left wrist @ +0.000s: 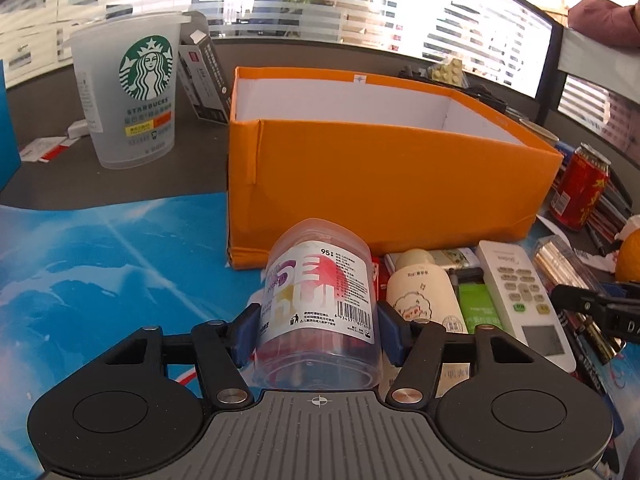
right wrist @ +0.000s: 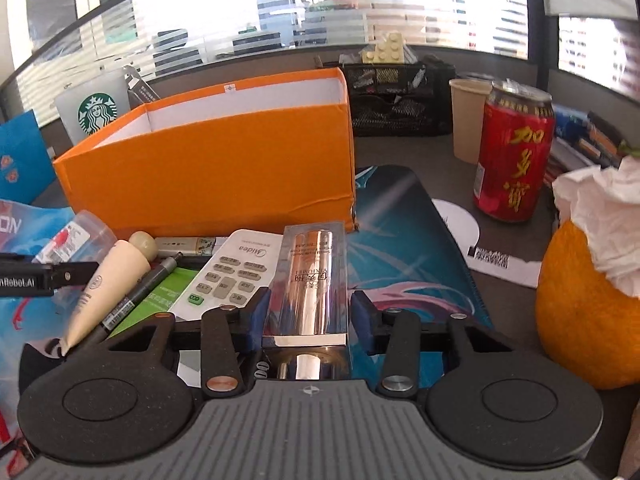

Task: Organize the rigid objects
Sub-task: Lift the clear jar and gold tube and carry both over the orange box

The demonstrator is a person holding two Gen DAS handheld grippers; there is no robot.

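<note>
An open orange box (left wrist: 380, 168) with a white inside stands on the desk; it also shows in the right wrist view (right wrist: 216, 168). My left gripper (left wrist: 318, 326) is shut on a clear plastic jar (left wrist: 320, 304) with a pink label, just in front of the box. My right gripper (right wrist: 308, 312) has its jaws around a clear case holding a rose-gold tube (right wrist: 310, 280); the left pad touches it, the right pad stands slightly off. A white Midea remote (right wrist: 236, 272), a cream bottle (right wrist: 108, 280), a pen (right wrist: 136, 296) and a green packet (right wrist: 160, 296) lie between the grippers.
A Starbucks cup (left wrist: 132, 92) stands left of the box. A red drink can (right wrist: 512, 152), a beige paper cup (right wrist: 468, 120) and a black mesh organiser (right wrist: 400, 100) are to the right. An orange with tissue (right wrist: 588, 304) sits at the near right. A blue mat (left wrist: 100, 264) covers the desk.
</note>
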